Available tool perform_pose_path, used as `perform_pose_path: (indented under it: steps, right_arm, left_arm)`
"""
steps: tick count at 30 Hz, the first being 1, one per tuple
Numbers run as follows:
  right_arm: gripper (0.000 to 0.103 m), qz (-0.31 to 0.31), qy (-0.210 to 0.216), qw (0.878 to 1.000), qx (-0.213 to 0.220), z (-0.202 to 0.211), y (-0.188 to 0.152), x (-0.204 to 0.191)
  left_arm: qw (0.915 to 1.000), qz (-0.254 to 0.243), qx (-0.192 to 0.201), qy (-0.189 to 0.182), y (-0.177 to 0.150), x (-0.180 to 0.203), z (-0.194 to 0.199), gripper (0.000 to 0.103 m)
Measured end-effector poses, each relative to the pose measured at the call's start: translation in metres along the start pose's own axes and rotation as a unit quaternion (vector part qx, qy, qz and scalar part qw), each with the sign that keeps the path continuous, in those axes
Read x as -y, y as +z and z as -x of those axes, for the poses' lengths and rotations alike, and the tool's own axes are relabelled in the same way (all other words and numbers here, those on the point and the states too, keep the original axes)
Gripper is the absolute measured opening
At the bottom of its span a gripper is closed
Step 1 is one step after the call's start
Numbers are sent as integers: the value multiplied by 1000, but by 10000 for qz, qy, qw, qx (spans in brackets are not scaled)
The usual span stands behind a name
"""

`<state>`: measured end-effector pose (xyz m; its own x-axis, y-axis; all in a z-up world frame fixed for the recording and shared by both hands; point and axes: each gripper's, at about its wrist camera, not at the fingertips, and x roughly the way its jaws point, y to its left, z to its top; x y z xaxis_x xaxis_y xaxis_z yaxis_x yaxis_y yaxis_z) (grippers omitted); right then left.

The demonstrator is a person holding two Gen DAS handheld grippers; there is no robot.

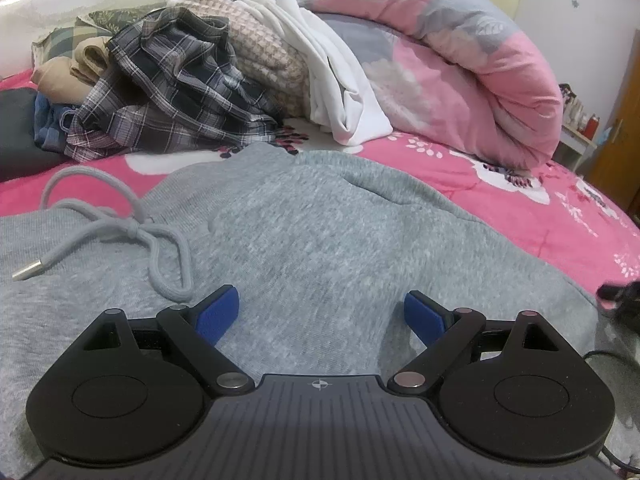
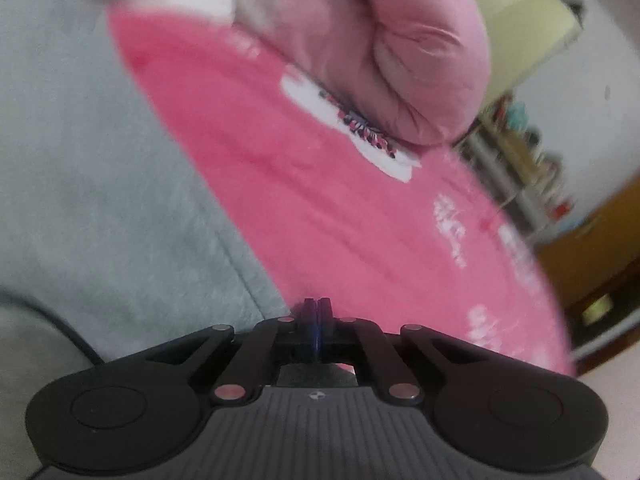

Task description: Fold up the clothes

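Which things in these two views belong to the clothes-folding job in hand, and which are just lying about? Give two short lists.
Belonging to the job:
grey sweatshirt, spread on the bed
its drawstring
left gripper, jaws open over it
right gripper, jaws shut
heap of unfolded clothes

Just lying about:
rolled pink quilt
pink bedsheet
shelf of bottles

The left tongs (image 1: 322, 312) stand wide apart, the two blue pads (image 1: 218, 314) splayed toward 10 and 2 o'clock, with nothing held between them. Their black linkage arms angle outward from the ribbed body at 6 o'clock. The right tongs (image 2: 318, 312) are closed, the blue pads pressed flat together in a thin upright line pointing to 12 o'clock, and the linkage arms are drawn in close and nearly parallel. The right wrist view is blurred, so whether anything thin sits between those pads cannot be told.
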<state>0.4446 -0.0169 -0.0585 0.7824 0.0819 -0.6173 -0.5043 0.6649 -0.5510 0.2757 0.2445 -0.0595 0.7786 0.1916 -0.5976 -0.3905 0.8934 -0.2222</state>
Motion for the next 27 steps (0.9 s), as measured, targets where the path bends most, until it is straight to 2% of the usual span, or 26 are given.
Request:
perform_pose_path:
  steps: [4, 6, 9, 11, 13, 15, 16, 18, 27]
  right_arm:
    - [2, -776, 923, 9910, 573, 35, 23, 26]
    - [2, -1020, 1658, 9772, 849, 43, 39, 27]
    - [2, -710, 2333, 9653, 939, 37, 61, -1]
    - [2, -367, 2369, 9685, 668, 14, 68, -27]
    - [0, 10, 1886, 9814, 353, -23, 70, -46]
    - [4, -313, 1571, 9864, 363, -30, 81, -37]
    - [5, -518, 1196, 9912, 248, -31, 88, -31]
    - [5, -757, 1468, 9854, 413, -23, 93, -13]
    - [6, -1289, 908, 9855, 625, 50, 56, 79]
  left_arm:
    - [10000, -49, -10, 54, -1, 2, 0, 91]
    - [10000, -51, -13, 60, 0, 3, -1, 91]
    - [10000, -62, -15, 73, -1, 3, -1, 91]
    - [9999, -69, -5, 88, -1, 3, -2, 91]
    - [9999, -75, -19, 100, -1, 3, -2, 91]
    - [10000, -26, -12, 62, 0, 1, -1, 91]
    - [10000, -2, -18, 51, 1, 0, -1, 91]
    - [10000, 18, -25, 44, 1, 0, -1, 91]
    - [9997, 199, 30, -125, 2, -7, 0, 92]
